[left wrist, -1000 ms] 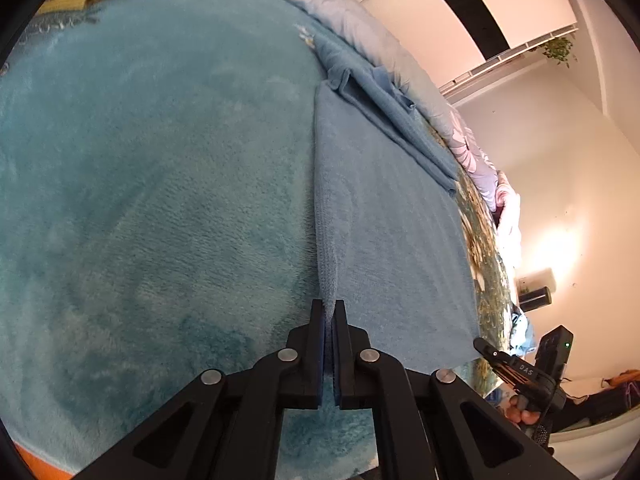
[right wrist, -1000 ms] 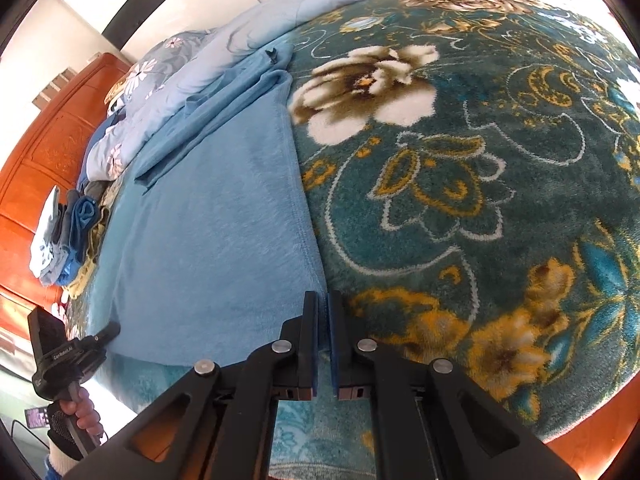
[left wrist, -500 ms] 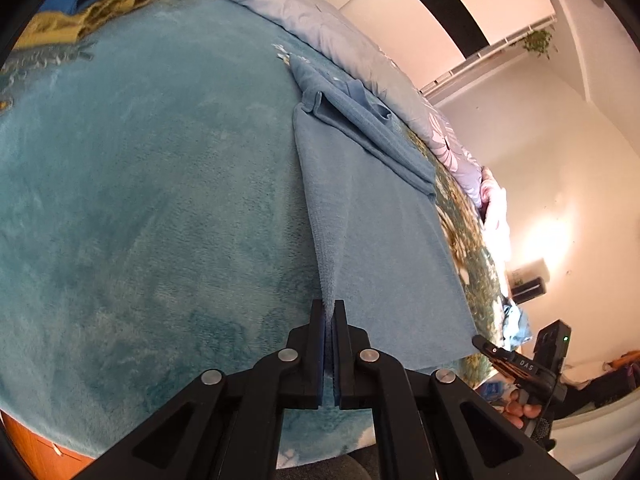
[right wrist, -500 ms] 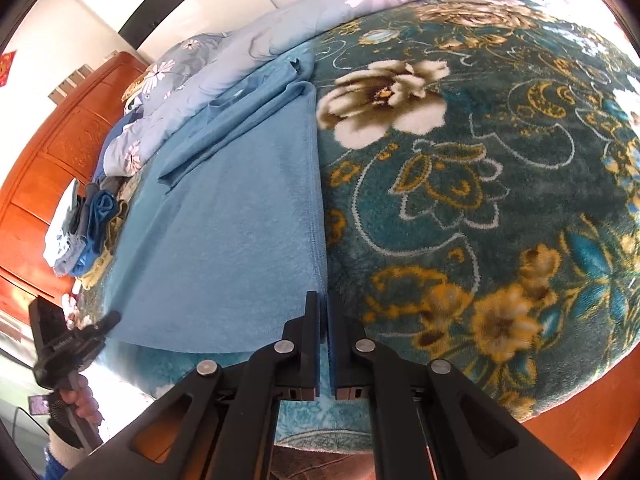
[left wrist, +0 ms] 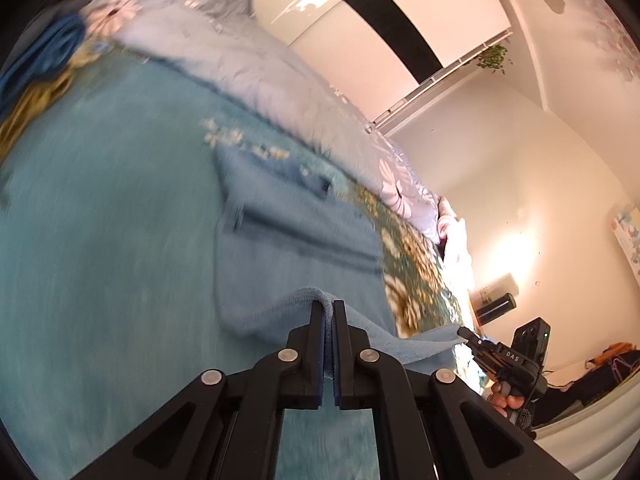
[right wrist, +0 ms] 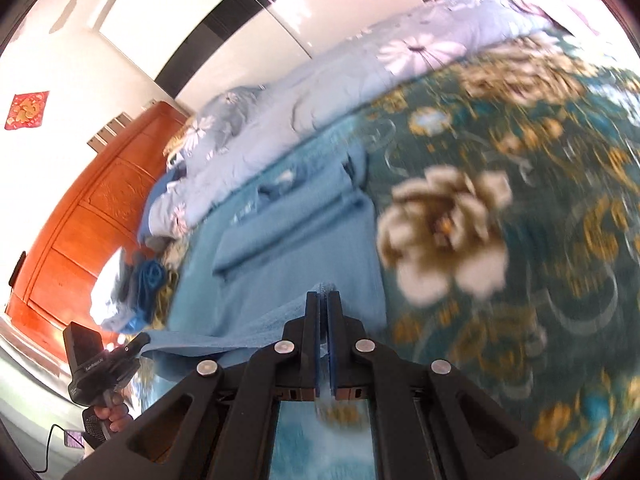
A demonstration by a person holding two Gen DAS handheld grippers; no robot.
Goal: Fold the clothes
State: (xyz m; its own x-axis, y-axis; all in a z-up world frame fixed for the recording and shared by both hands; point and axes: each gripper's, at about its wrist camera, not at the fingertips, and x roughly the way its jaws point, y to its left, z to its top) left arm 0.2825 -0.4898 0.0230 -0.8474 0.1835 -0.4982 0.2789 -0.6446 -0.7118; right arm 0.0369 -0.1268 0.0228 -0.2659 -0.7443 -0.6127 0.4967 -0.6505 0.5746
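Observation:
A light blue garment (left wrist: 304, 236) lies spread on the bed, its folded sleeves at the far end. My left gripper (left wrist: 328, 308) is shut on its near left hem corner and holds it raised above the bed. My right gripper (right wrist: 322, 300) is shut on the near right hem corner of the same garment (right wrist: 304, 240). The hem hangs stretched between the two grippers. The right gripper also shows in the left wrist view (left wrist: 480, 344), and the left gripper in the right wrist view (right wrist: 136, 344). Both views are motion-blurred.
The bed has a teal floral blanket (right wrist: 500, 208) and a rolled pale floral duvet (left wrist: 256, 64) along its far side. A pile of blue and yellow clothes (right wrist: 148, 284) sits by the orange wooden headboard (right wrist: 80, 224).
Both grippers have lifted the hem corners off the bed and carried them forward over the garment. Both views have tilted up, showing more wall and ceiling.

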